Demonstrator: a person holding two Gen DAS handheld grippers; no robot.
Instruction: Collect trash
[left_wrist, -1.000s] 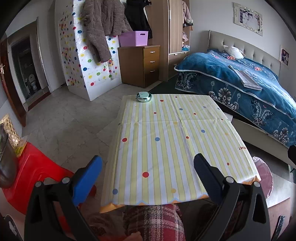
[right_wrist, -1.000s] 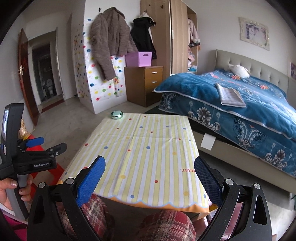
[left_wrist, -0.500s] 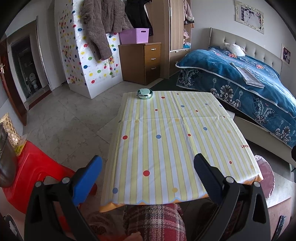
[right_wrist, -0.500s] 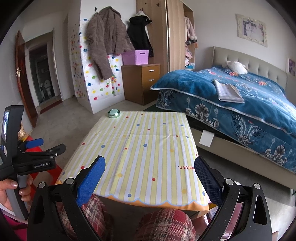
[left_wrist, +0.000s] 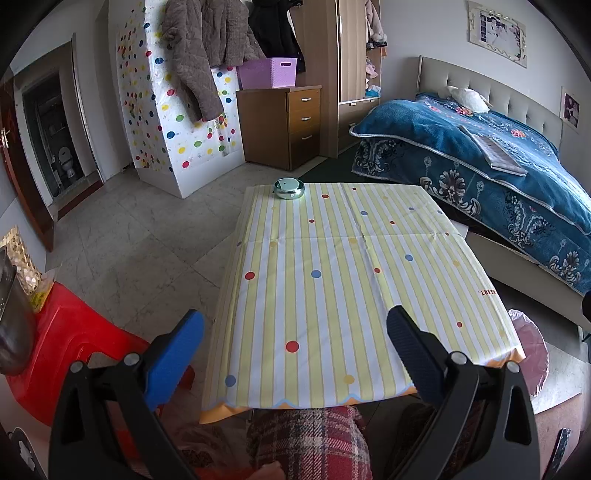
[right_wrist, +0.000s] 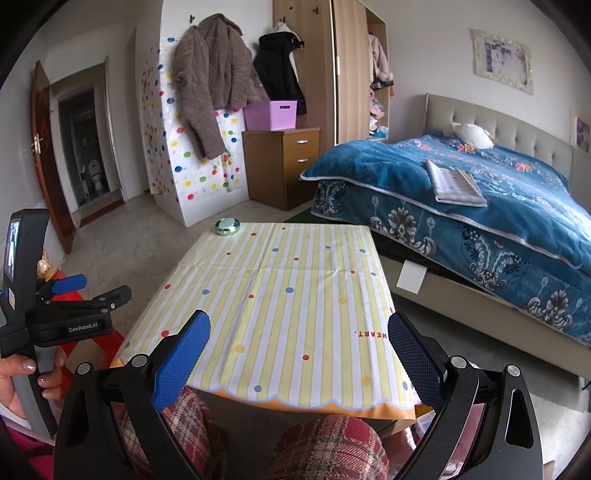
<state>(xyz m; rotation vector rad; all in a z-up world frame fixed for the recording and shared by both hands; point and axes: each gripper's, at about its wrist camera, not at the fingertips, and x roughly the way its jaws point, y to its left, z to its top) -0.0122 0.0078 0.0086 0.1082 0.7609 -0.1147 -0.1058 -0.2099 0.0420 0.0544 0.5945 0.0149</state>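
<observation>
A low table with a yellow striped dotted cloth (left_wrist: 332, 280) stands before me; it also shows in the right wrist view (right_wrist: 280, 295). A small round metal dish (left_wrist: 289, 188) sits at its far left corner, also seen in the right wrist view (right_wrist: 227, 226). No loose trash shows on the cloth. My left gripper (left_wrist: 295, 350) is open and empty over the near edge. My right gripper (right_wrist: 299, 354) is open and empty over the near edge. A pink-lined bin (left_wrist: 532, 354) stands on the floor right of the table.
A red stool (left_wrist: 62, 332) stands at the left. A bed with a blue blanket (right_wrist: 480, 206) fills the right. A wooden drawer chest (left_wrist: 284, 125) with a purple basket stands at the back. The left gripper's handle (right_wrist: 33, 295) shows at the right view's left edge.
Both views have tilted down and shifted slightly, so the table sits a little lower in frame. Both grippers stay open and empty.
</observation>
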